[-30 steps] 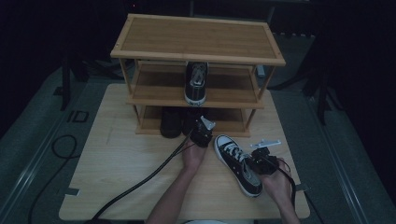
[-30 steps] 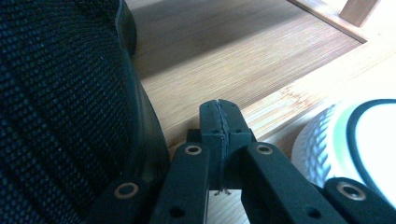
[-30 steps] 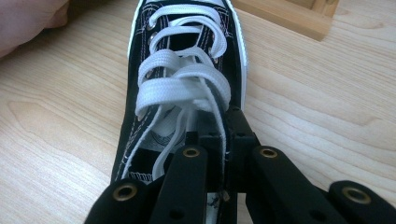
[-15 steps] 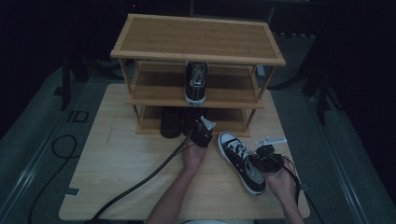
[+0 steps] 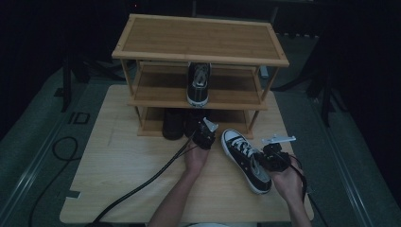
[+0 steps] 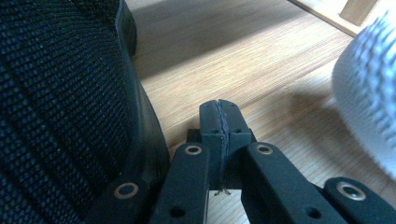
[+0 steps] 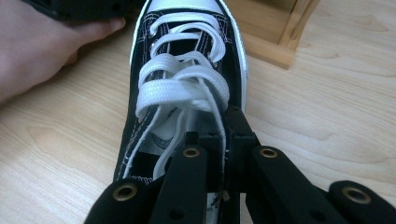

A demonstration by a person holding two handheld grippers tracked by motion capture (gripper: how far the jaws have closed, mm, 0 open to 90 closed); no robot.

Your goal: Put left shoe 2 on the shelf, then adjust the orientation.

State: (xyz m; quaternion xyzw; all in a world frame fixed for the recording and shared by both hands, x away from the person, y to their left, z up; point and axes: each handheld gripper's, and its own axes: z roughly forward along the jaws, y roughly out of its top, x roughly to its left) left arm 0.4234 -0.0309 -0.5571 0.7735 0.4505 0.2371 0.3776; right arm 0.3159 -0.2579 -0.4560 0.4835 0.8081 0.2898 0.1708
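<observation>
Your right gripper pinches the collar of the black sneaker, which lies on the table with its toe toward the rack's bottom shelf, while your left gripper waits pressed shut beside the toe.

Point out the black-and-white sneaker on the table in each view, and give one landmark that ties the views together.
High view: the sneaker lies right of centre on the table, toe toward the shelf, heel at the right gripper.
Right gripper view: the sneaker runs up the middle, laces facing the camera, jaws shut on its collar.
Left gripper view: the white blur at the right edge may be its toe; I cannot tell.
Shared landmark: the wooden shoe rack, whose foot is at top right.
</observation>
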